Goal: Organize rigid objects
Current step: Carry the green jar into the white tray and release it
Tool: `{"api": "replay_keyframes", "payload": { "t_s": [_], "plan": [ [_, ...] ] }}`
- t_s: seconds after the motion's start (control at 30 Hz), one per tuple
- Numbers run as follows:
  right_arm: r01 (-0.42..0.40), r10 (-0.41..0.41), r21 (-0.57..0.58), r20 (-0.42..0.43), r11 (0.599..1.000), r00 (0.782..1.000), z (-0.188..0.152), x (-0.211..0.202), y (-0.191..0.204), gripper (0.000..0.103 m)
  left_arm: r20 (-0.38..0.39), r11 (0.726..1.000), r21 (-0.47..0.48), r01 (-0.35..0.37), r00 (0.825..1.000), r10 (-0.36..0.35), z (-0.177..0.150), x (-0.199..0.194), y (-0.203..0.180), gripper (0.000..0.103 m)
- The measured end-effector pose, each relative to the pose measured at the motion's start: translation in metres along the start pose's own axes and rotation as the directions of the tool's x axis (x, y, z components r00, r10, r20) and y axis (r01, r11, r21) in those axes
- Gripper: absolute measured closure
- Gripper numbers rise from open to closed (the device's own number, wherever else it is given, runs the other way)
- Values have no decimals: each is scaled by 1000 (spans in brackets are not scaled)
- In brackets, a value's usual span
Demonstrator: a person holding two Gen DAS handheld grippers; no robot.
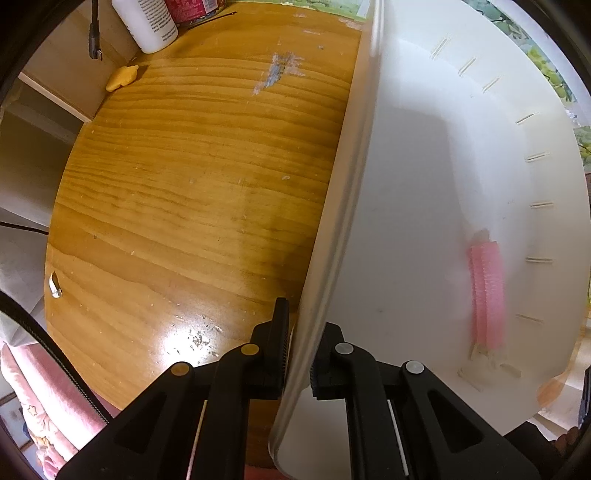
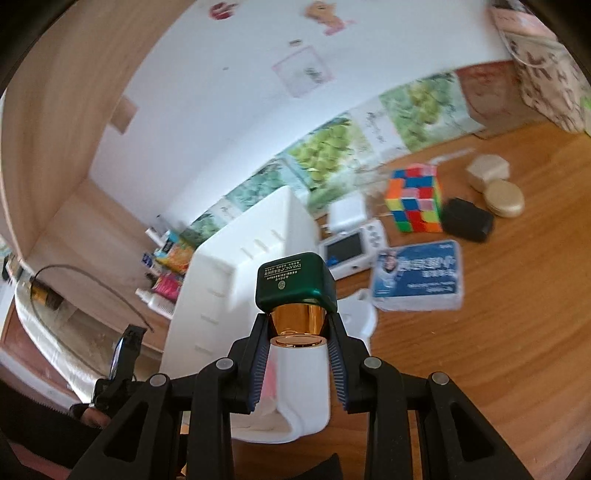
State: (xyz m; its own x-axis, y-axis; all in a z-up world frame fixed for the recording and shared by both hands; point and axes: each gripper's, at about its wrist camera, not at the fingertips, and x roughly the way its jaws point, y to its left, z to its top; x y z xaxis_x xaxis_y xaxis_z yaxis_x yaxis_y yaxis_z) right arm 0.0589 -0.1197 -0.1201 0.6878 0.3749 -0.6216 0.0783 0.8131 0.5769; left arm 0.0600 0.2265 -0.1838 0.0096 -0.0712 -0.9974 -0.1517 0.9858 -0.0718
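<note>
Clamped on the near rim of the white bin (image 1: 424, 177), my left claw (image 1: 297, 354) points straight down, one pad outside the wall and one inside, steadying the bin on the table (image 1: 192, 192). My right claw (image 2: 298, 354) is clenched on the gold neck of a green-capped bottle (image 2: 295, 273), held clear of the table with the bin just beyond it, so I judge this item to be mid-transfer toward the bin. Done so far, as far as I can see: one pink brush-like item (image 1: 487, 291) lies inside the bin by its far wall; the picture is blurred there and I cannot identify it further. Left to do: several loose items sit on the table beyond and beside the bin, toward the far edge, namely a cube (image 2: 415, 199), a black case (image 2: 467, 219), two gold tins (image 2: 495, 184), a blue-and-white pack (image 2: 419, 275), a small screen device (image 2: 351, 249) and a white adapter (image 2: 347, 214). On the bin's other side the table is mostly bare; a yellow piece (image 1: 122, 77) and a white bottle (image 1: 147, 22) stand at its far corner, and I cannot tell whether they belong to the job. My assessment: early stage, one item stowed, one in hand, most still out.
</note>
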Motion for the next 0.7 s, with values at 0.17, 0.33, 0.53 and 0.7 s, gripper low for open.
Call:
{"api": "replay_keyframes", "payload": {
  "t_s": [0.17, 0.33, 0.53, 0.7],
  "plan": [
    [-28, 26, -57, -34, 998, 999, -1, 8, 14, 72, 9, 1000, -9, 15, 1000, -15, -2, -5, 3, 94],
    [-63, 50, -135, -94, 989, 994, -4, 20, 32, 72, 14, 1000, -15, 16, 1000, -16, -4, -6, 4, 94],
    [-89, 48, -245, -169, 965, 984, -9, 36, 56, 72, 20, 1000, -24, 17, 1000, -17, -4, -10, 5, 94],
    [-98, 31, -305, -218, 947, 975, -13, 46, 66, 70, 25, 999, -32, 15, 1000, -15, -5, -11, 4, 94]
  ]
}}
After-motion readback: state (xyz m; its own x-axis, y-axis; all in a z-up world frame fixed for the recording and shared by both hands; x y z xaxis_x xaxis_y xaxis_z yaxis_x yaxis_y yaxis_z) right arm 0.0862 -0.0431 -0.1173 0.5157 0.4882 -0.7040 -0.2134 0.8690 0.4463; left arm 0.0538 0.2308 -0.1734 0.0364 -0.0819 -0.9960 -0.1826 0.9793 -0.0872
